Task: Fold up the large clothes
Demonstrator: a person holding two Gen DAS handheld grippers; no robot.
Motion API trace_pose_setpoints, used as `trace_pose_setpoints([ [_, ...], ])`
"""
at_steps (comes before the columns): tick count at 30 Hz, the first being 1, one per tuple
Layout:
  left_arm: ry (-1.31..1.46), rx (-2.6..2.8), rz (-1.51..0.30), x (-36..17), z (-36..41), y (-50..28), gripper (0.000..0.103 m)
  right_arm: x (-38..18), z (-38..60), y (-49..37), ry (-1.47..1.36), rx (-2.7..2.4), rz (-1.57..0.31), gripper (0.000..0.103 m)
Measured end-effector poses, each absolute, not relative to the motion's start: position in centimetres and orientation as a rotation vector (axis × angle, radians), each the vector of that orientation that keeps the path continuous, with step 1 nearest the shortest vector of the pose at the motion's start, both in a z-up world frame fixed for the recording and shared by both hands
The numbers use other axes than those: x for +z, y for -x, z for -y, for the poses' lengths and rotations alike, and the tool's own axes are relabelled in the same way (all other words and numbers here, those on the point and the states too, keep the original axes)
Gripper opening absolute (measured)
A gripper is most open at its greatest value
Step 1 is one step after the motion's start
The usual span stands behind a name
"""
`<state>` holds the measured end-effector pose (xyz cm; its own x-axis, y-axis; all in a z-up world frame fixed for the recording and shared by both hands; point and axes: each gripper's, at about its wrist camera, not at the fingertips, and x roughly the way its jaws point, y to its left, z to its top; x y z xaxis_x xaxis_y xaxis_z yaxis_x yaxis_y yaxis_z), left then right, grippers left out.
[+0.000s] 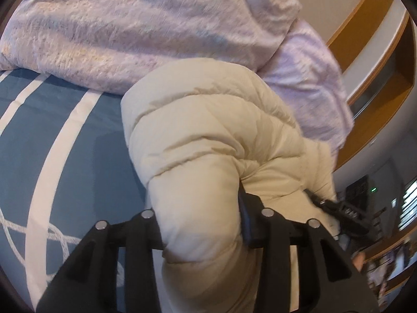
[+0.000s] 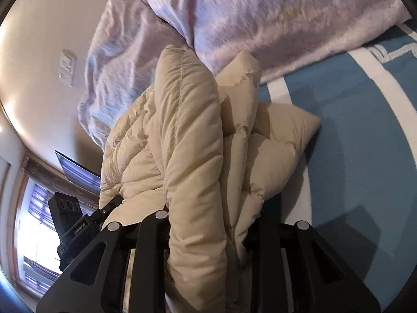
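The left gripper has a fat roll of the puffy cream jacket squeezed between its two black fingers. The jacket bulges up and away over the blue bed cover, which has wide white stripes. Behind it lies a big pink fluffy blanket. At the right edge the other black gripper touches the jacket too. Brown wooden shelves stand far behind.
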<state>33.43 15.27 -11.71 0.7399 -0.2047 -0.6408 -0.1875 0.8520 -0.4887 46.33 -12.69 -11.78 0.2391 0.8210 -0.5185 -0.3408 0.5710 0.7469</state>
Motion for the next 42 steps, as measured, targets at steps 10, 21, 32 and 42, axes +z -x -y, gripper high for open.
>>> trace_pose_setpoints([
  [10,0.407,0.137,-0.745,-11.4,-14.8,-32.1,0.078,-10.1,14.5,-44.5,-0.390,0.703,-0.979,0.063],
  [21,0.210,0.313,-0.707,-8.5,-13.6,-32.8,0.085,-3.6,11.3,-42.0,-0.153,0.582,-0.754,0.064],
  [32,0.075,0.383,-0.712,-8.3,-11.5,-37.3,0.086,-6.4,4.5,-43.8,0.014,0.502,-0.772,0.064],
  [42,0.068,0.344,-0.714,-11.7,-10.8,-38.4,0.087,-10.2,5.8,-44.5,-0.043,0.500,-0.848,0.063],
])
